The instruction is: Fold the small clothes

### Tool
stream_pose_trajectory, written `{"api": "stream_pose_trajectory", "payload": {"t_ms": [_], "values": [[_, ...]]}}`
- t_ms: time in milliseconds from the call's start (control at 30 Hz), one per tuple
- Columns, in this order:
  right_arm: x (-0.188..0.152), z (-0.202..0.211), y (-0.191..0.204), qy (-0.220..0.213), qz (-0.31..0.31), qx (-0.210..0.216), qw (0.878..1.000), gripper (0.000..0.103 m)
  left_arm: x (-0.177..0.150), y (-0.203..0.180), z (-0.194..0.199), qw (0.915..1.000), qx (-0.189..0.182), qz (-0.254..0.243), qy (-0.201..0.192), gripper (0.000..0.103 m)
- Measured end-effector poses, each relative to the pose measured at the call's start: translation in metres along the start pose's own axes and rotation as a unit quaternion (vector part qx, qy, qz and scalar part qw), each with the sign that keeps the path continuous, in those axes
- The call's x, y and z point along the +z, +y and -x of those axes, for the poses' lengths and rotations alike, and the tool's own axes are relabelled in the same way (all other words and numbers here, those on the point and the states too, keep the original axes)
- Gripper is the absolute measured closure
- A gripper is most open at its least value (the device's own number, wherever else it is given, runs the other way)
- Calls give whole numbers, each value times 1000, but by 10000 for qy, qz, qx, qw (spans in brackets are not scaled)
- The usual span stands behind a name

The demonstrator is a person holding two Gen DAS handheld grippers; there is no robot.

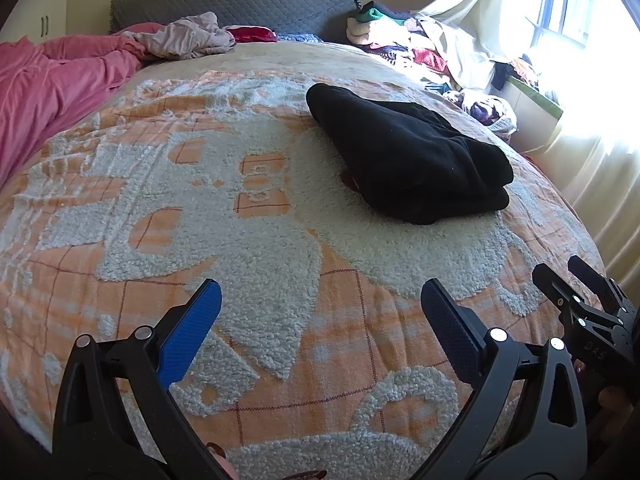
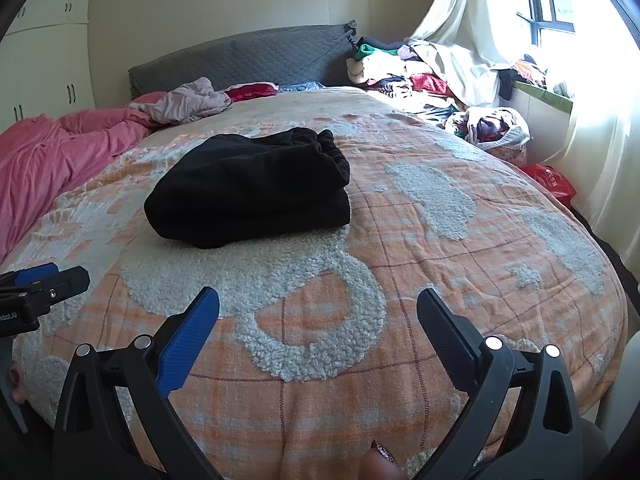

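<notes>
A black garment [image 1: 404, 152] lies folded in a thick stack on the orange-and-white fleece blanket [image 1: 200, 208], beyond both grippers; in the right wrist view the black garment [image 2: 252, 184] sits ahead and to the left. My left gripper [image 1: 320, 300] is open above the blanket near the bed's front edge, nothing between its blue-padded fingers [image 1: 192, 328]. My right gripper [image 2: 318, 306] is open too and holds nothing. Each gripper shows at the edge of the other's view: the right gripper [image 1: 576, 280], the left gripper [image 2: 44, 284].
A pink bedspread [image 1: 52, 80] and crumpled beige cloth [image 1: 188, 38] lie at the far left by the grey headboard [image 1: 240, 4]. A pile of mixed clothes [image 2: 408, 76] fills the far right corner under a curtain and window. A red bag [image 2: 550, 182] sits beside the bed.
</notes>
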State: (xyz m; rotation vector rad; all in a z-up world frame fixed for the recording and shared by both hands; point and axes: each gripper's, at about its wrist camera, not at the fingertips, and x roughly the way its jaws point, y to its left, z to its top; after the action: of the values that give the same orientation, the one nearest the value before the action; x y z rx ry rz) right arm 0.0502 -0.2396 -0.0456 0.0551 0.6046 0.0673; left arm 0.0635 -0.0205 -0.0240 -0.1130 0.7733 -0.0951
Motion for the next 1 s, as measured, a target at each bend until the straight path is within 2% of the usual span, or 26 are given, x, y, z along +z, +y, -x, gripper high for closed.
{"api": "stream_pose_trajectory", "payload": {"t_ms": [1000], "values": [[-2, 0, -2, 30, 6, -47, 10000, 5, 1, 1, -1, 10000, 22, 20, 75, 9]]}}
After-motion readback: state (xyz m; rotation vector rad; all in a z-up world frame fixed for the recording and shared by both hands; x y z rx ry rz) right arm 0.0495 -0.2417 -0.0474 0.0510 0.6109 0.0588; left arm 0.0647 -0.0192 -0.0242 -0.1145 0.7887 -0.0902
